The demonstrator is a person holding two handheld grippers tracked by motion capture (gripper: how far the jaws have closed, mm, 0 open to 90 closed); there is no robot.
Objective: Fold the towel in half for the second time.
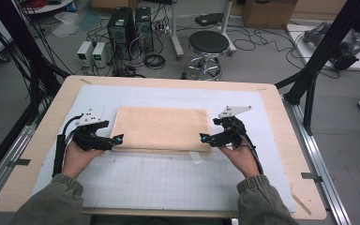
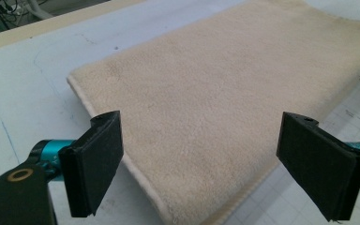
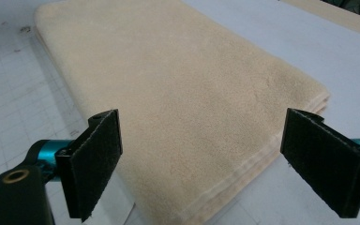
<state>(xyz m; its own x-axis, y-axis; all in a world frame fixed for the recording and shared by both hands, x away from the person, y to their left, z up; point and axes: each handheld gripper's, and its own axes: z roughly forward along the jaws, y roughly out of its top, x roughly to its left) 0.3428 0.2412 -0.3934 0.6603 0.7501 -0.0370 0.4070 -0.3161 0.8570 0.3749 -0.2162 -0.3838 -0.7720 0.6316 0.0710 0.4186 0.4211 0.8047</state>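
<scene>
A folded beige towel (image 1: 161, 128) lies flat in the middle of the white grid mat (image 1: 168, 183). My left gripper (image 1: 118, 139) is at the towel's near left corner, pointing inward, open. In the left gripper view the towel (image 2: 225, 98) spreads beyond the wide-apart black pads (image 2: 96, 164), with nothing pressed between them. My right gripper (image 1: 204, 138) is at the near right corner, open too. In the right gripper view the towel (image 3: 178, 93) shows stacked layers at its edge, and the pads (image 3: 93, 161) stand clear of it.
The mat lies on a wooden table (image 1: 51, 122) with rounded corners. Behind the table on the floor stand a black stool (image 1: 208, 44), computer towers (image 1: 121, 28) and cables. Black frame posts (image 1: 323, 51) rise at the right and left.
</scene>
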